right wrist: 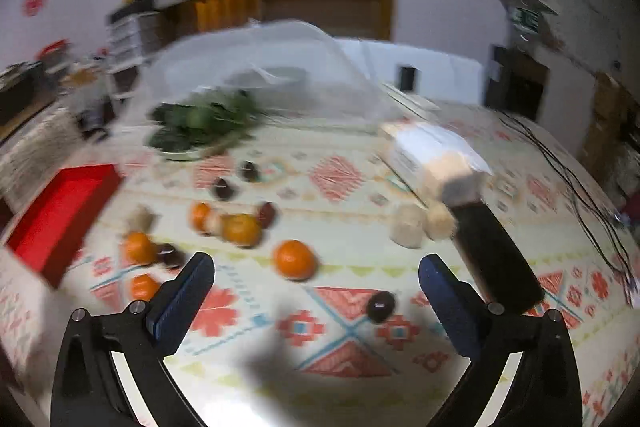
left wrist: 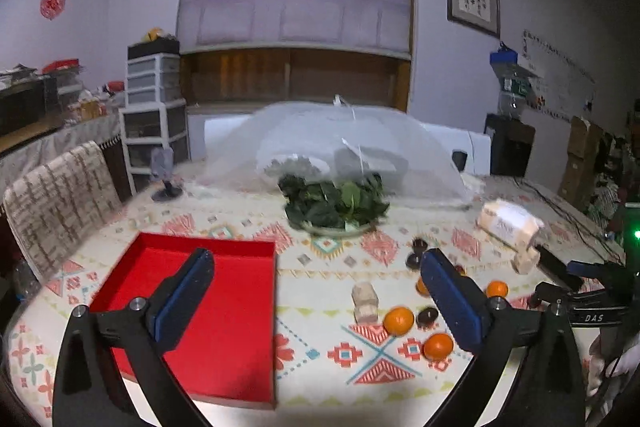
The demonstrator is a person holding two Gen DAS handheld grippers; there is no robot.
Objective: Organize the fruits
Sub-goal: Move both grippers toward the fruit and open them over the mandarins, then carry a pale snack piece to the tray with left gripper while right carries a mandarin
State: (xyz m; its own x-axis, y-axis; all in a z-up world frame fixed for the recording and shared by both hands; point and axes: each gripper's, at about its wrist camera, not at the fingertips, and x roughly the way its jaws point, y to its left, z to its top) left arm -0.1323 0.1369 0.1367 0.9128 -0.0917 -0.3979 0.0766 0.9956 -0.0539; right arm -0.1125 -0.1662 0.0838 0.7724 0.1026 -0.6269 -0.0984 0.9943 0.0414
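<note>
"DAS" stands on the right gripper [left wrist: 560, 279].

The room is dimly lit. Glare is seen on the surface [right wrist: 224, 407] at its near edge. The right wrist view is heavily motion-blurred; edges are bent and darkened by fisheye distortion.

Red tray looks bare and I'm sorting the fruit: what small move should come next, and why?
Probably lower the open left tool onto the nearest orange to grip it. The red tray holds nothing, both tools are empty, and the oranges lie loose on the tablecloth right of the tray.
</note>
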